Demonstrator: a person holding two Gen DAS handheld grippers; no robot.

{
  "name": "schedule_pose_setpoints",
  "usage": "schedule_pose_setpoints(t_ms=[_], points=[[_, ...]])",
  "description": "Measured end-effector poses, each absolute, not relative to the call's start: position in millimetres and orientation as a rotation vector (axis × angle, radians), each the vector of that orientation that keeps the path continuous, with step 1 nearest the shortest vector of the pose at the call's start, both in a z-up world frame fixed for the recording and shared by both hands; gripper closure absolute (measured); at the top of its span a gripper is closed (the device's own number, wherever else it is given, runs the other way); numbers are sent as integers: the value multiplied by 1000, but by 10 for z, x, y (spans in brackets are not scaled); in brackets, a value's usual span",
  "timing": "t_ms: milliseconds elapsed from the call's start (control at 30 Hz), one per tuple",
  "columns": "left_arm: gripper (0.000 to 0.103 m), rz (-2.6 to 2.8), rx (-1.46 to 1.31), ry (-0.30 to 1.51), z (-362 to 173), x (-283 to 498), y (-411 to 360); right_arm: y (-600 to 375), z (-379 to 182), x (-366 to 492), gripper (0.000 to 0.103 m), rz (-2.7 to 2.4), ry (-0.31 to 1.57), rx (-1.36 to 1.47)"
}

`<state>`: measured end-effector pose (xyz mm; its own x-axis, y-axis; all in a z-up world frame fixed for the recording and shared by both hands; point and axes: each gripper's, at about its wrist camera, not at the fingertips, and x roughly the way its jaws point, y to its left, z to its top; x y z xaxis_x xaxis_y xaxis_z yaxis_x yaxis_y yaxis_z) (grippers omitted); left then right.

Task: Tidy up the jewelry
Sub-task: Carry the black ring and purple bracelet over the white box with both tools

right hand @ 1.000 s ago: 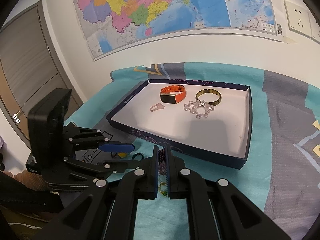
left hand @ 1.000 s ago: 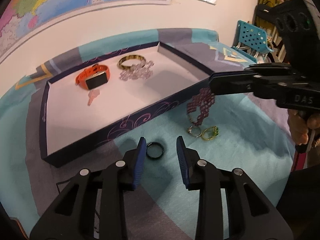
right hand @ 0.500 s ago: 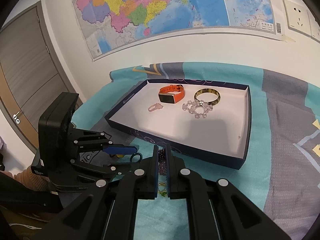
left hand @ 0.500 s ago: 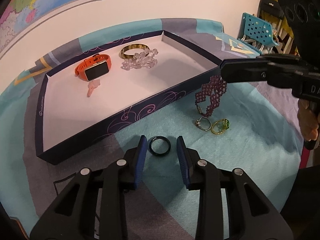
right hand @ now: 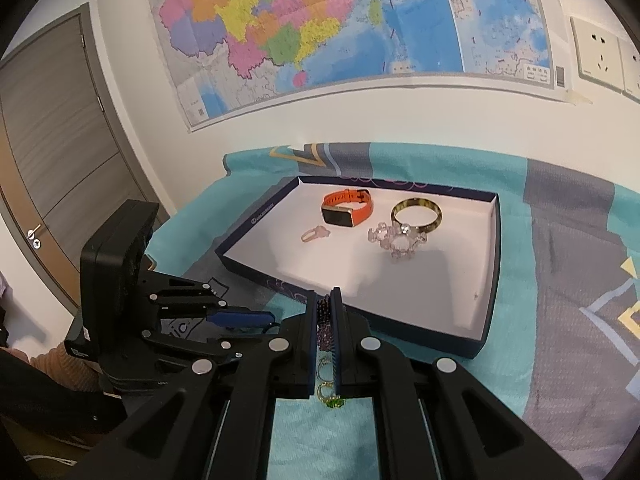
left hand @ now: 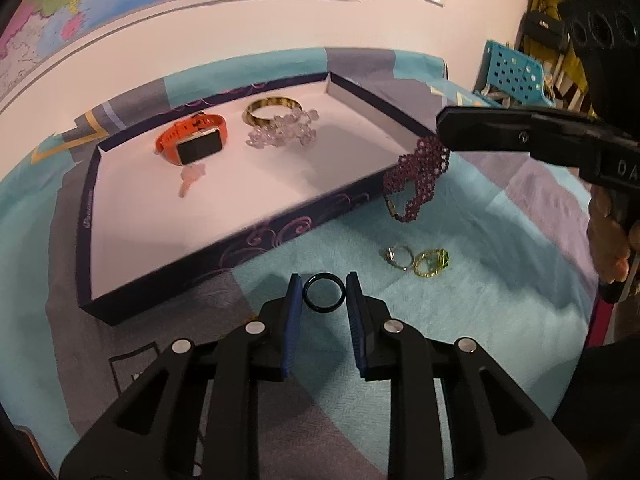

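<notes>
clearly the black ring (left hand: 323,294) is a small, light and stiff thing, and smooth, so i think it can slip or jump away if the pads press off centre. it lies flat on the teal cloth (left hand: 500,320), between the blue pads of the left gripper (left hand: 323,292), whose jaws are closing around it; the pads do not yet press on it. the best hold seems across its outer edge, on two opposite sides.

the right gripper (right hand: 325,322) is clenched on the purple beaded bracelet (left hand: 418,178), which hangs limp above the cloth, just beside the near wall of the tray (left hand: 280,232). it is soft and will swing.

inside the tray lie an orange watch (left hand: 194,142), a gold bangle (left hand: 272,109), a clear bead bracelet (left hand: 282,134) and a small pink piece (left hand: 191,176). two rings (left hand: 416,260) wait on the cloth near the black one. the tray wall stands between the ring and the tray floor, so a lift over it is needed.
</notes>
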<state>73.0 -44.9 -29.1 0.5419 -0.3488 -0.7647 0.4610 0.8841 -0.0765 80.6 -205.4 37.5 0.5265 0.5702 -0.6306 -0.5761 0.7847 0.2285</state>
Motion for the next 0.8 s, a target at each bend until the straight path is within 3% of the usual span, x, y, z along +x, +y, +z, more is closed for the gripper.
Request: schedule_pose_setpoints(t_ms=[800], points=[[80,-447,79,781,103,737,-270,-1987,531,933,98,688,700,-17]])
